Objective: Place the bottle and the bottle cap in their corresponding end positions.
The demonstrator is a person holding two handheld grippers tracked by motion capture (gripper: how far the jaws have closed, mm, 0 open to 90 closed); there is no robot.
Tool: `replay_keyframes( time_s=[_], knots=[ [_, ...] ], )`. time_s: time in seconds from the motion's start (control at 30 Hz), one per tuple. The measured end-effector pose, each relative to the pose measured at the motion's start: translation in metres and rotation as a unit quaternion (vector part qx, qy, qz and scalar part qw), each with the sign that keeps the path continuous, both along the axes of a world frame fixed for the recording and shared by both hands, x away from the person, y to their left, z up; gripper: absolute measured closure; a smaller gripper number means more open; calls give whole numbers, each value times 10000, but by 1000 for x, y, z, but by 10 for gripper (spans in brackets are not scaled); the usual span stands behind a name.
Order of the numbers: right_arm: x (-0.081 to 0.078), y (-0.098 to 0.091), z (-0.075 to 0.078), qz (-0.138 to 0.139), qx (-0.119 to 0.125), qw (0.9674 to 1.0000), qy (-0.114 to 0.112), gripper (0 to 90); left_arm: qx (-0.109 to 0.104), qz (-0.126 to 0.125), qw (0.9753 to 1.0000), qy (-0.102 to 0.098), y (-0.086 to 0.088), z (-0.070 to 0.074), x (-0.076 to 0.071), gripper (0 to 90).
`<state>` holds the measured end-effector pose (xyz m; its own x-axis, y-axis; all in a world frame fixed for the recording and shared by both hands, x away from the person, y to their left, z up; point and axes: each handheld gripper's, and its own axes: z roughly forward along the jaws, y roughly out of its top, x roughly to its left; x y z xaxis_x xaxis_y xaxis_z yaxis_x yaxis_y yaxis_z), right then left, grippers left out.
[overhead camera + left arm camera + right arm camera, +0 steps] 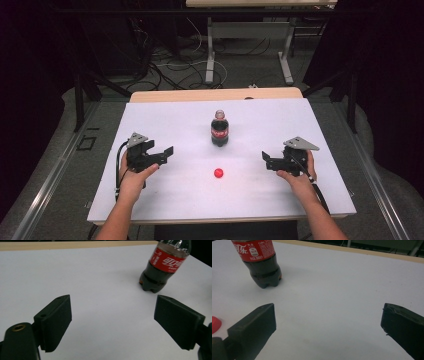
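Observation:
A dark cola bottle (220,129) with a red label stands upright and uncapped in the middle of the white table (165,120). Its red cap (218,173) lies on the table a little nearer the person. My left gripper (161,150) rests at the left, open and empty, with the bottle (162,265) ahead to its right. My right gripper (268,159) rests at the right, open and empty. In the right gripper view the bottle (260,262) stands at the upper left and the cap (215,324) peeks in at the left edge.
The table's wooden far edge (215,94) borders a floor with tangled cables (170,65) and the legs of another table (210,50). Metal rails (60,165) run along both sides of the table.

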<state>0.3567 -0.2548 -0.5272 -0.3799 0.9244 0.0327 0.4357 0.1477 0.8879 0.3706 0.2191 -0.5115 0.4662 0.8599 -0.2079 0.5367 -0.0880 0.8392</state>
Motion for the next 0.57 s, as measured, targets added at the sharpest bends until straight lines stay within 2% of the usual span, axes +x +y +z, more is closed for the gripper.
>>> replay_keyframes(
  time_s=[0.07, 0.23, 0.43, 0.57],
  knots=[
    [0, -2, -2, -35, 20, 10000, 36, 0, -18, 38, 10000, 34, 4, -2, 1, 82],
    [1, -3, -5, -48, 2, 10000, 82, 0, 134, 174, 9997, 59, 7, -7, 3, 10],
    [3, -3, -9, 0, -13, 9999, 126, 0, 154, 339, 9992, 160, 12, -12, 5, 6],
    [3, -2, -10, -5, -19, 9999, 153, 0, 50, 416, 9989, 201, 17, -14, 6, 5]
  ],
)
